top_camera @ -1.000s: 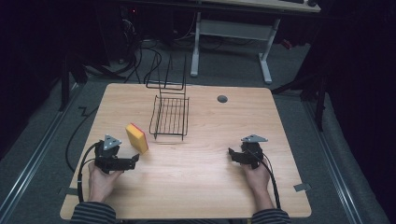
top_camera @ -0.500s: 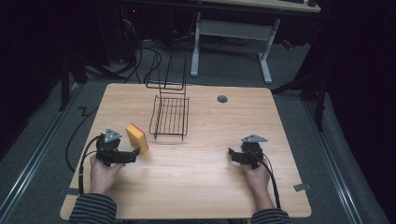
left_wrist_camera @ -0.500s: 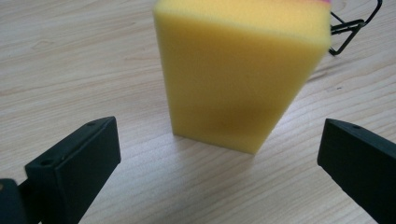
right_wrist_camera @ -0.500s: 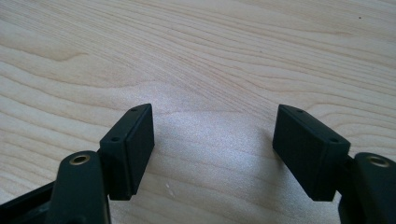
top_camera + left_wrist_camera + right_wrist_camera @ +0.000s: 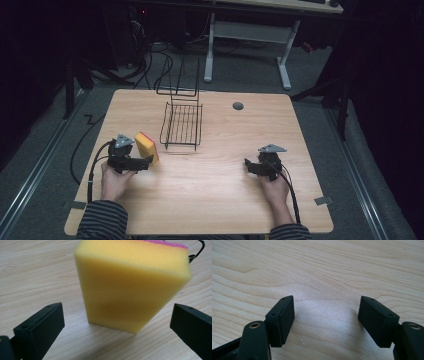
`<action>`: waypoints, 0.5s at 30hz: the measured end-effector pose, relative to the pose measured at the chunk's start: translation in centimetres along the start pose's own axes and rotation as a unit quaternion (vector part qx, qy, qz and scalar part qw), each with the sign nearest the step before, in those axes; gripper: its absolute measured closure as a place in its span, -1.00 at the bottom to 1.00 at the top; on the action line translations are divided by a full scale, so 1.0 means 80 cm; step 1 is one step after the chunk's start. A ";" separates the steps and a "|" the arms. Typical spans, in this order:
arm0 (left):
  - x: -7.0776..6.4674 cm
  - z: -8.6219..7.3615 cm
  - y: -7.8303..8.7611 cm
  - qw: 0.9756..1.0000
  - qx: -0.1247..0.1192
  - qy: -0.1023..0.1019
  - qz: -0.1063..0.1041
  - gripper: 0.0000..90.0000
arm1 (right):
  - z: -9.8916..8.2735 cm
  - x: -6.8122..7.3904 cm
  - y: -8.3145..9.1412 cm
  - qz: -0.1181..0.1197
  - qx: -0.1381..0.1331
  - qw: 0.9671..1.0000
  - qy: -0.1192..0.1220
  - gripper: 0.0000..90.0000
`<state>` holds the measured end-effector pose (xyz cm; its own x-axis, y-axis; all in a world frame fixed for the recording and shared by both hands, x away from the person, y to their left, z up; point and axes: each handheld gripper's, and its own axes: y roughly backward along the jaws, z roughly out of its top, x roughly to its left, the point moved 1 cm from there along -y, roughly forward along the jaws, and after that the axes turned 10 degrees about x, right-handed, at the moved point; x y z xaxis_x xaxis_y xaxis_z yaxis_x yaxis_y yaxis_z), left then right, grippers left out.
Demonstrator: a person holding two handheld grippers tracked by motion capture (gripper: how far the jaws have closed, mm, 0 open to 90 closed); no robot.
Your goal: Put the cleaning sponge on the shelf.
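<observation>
A yellow sponge [image 5: 146, 146] with a pink-red face stands on edge on the wooden table [image 5: 215, 195], just left of a black wire rack [image 5: 182, 122]. My left gripper [image 5: 145, 163] is open right in front of it. In the left gripper view the sponge [image 5: 130, 287] stands between and a little beyond the two jaws, which are spread wide and do not touch it. My right gripper [image 5: 249, 166] rests low over bare wood at the right side. It is open, with only table between its jaws [image 5: 325, 317].
The wire rack has a tall back frame at its far end. A round dark grommet [image 5: 238, 106] sits near the far edge of the table. A cable [image 5: 92, 165] trails off the left side from the left gripper. Dark floor and desk legs surround the table.
My left gripper has moved a little forward, closer to the sponge. The sponge and the right gripper have stayed where they were.
</observation>
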<state>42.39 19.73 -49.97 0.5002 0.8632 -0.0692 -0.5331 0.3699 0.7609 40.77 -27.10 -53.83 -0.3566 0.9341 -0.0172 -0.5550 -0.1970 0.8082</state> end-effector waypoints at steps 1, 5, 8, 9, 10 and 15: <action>0.000 0.000 -0.001 1.000 0.000 -0.001 0.000 -1.00 | 0.000 0.000 0.000 0.000 0.000 1.000 0.000 -0.34; 0.000 0.000 -0.007 1.000 0.005 -0.005 -0.001 -0.99 | 0.000 0.000 0.000 0.000 0.000 1.000 0.000 -0.34; 0.002 0.000 -0.012 1.000 0.010 -0.005 -0.001 -0.99 | 0.000 0.000 0.000 0.000 0.000 1.000 -0.001 -0.34; 0.003 0.000 -0.013 1.000 0.010 -0.004 -0.002 -0.99 | 0.000 0.000 0.000 0.000 0.000 1.000 0.000 -0.34; 0.003 0.000 -0.014 1.000 0.010 -0.004 -0.003 -0.99 | 0.000 0.000 0.000 0.000 0.000 1.000 0.000 -0.34; 0.004 0.000 -0.019 1.000 0.010 -0.006 -0.006 -0.97 | 0.000 0.000 0.000 0.000 0.000 1.000 0.000 -0.34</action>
<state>43.37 19.42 -51.17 0.5149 0.8543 -0.0713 -0.5126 0.3735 0.7731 40.77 -27.10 -53.83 -0.3566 0.9341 -0.0172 -0.5552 -0.1971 0.8080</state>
